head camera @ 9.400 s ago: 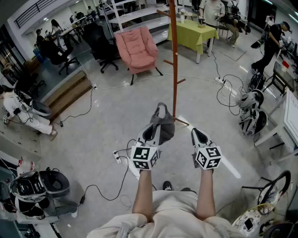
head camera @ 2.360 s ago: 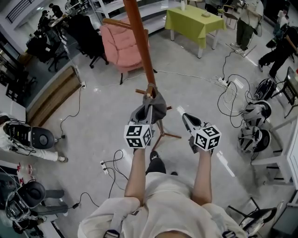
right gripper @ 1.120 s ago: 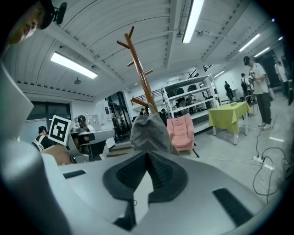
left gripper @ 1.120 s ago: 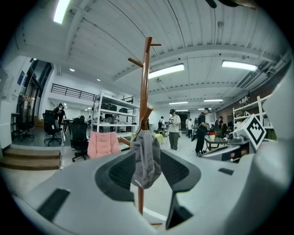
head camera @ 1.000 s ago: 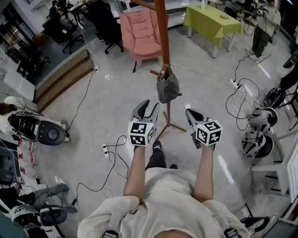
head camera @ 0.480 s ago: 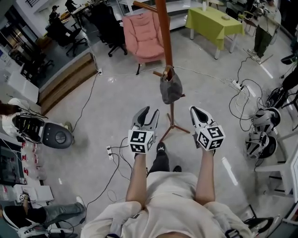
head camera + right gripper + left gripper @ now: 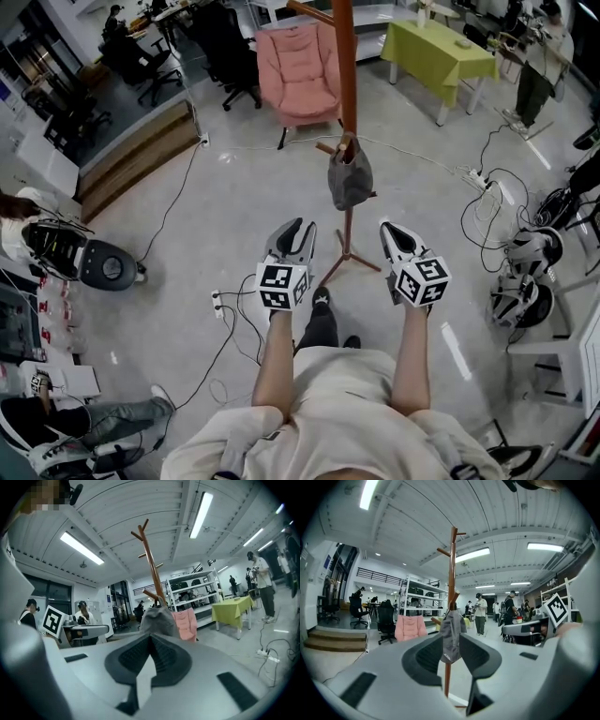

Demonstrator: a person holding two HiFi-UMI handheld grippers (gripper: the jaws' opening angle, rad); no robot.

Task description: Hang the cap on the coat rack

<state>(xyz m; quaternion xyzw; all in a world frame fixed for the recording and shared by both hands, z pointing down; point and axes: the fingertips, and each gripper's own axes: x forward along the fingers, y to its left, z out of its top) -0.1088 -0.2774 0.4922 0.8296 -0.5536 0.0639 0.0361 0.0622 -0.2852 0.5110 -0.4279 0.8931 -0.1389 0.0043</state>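
The grey cap [image 7: 350, 176] hangs on a low peg of the coat rack [image 7: 345, 56], at twelve o'clock from both grippers; its small white print is illegible. The left gripper [image 7: 300, 229] has just been closing, its jaws apart and empty. The right gripper [image 7: 392, 231] has its jaws together.

Grey floor [image 7: 234, 216] here, and the wooden coat rack [image 7: 345, 56] stands on it on splayed feet, a grey cap [image 7: 350, 178] hanging from one low peg. Behind it sit a pink chair [image 7: 298, 70] and a green table [image 7: 441, 52]. Cables [image 7: 178, 208] trail across the floor, with a power strip [image 7: 217, 302] nearer.
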